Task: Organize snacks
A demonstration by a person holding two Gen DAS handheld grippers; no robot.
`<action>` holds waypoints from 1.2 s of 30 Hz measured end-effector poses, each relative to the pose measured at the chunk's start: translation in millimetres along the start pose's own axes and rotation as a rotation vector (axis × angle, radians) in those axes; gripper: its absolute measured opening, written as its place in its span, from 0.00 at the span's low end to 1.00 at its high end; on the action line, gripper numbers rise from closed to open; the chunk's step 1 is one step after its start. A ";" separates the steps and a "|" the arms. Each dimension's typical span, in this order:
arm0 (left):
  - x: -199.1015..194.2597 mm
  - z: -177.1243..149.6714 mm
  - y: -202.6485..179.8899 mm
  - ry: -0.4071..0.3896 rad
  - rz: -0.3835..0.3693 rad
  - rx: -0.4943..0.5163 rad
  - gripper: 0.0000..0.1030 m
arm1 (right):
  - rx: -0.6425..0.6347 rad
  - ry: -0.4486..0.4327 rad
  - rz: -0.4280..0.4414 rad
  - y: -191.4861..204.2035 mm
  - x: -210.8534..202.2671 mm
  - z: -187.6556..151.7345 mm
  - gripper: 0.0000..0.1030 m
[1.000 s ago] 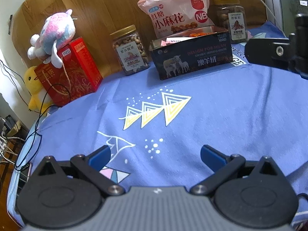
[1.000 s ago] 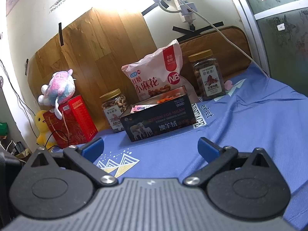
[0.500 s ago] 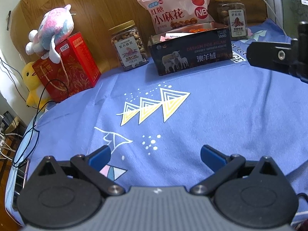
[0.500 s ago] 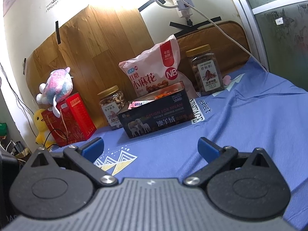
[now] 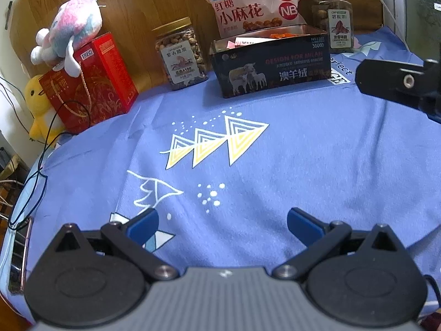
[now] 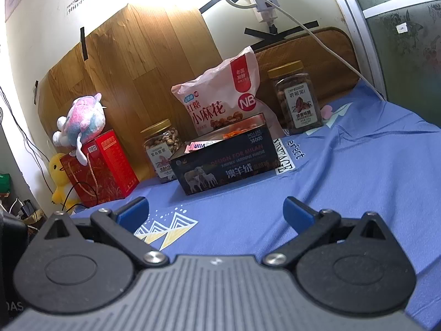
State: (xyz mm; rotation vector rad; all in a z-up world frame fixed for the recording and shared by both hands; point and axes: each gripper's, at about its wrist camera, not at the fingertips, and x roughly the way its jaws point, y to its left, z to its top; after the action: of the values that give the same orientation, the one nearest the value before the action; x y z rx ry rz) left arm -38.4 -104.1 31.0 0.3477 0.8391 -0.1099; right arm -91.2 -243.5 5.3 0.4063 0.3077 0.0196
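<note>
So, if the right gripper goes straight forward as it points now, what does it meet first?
Probably the dark box. The right gripper is open and empty, with only bare blue cloth before that box. Depth is unclear, so it may pass over the cloth first.

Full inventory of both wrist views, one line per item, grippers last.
snack bag: 1, pink and red, back centre, behind the tin
open tin box: 1, black, back centre, small packets inside
nut jars: 2, clear with gold lids; one left of the tin, one right of it
gift box: 1, red, back left
plush toy: 1, pink and blue, on the gift box
duck plush: 1, yellow, left of the gift box
cloth: 1, blue with printed triangles, covering the table
left gripper: 1, black with blue pads, open, empty
right gripper: 1, same, open, empty
</note>
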 end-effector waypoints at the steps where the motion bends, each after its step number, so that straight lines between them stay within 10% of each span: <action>1: 0.2 -0.2 0.0 0.000 0.001 0.000 1.00 | 0.000 0.000 0.000 0.0 0.0 0.0 1.00; 36: 6.7 -1.5 3.0 0.031 -0.013 -0.030 1.00 | -0.002 0.007 0.004 2.0 1.2 -0.6 1.00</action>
State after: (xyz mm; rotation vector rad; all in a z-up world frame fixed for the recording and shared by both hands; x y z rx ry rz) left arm -34.4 -100.4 25.9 0.3167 0.8725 -0.1045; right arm -90.2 -241.3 5.1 0.4044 0.3138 0.0249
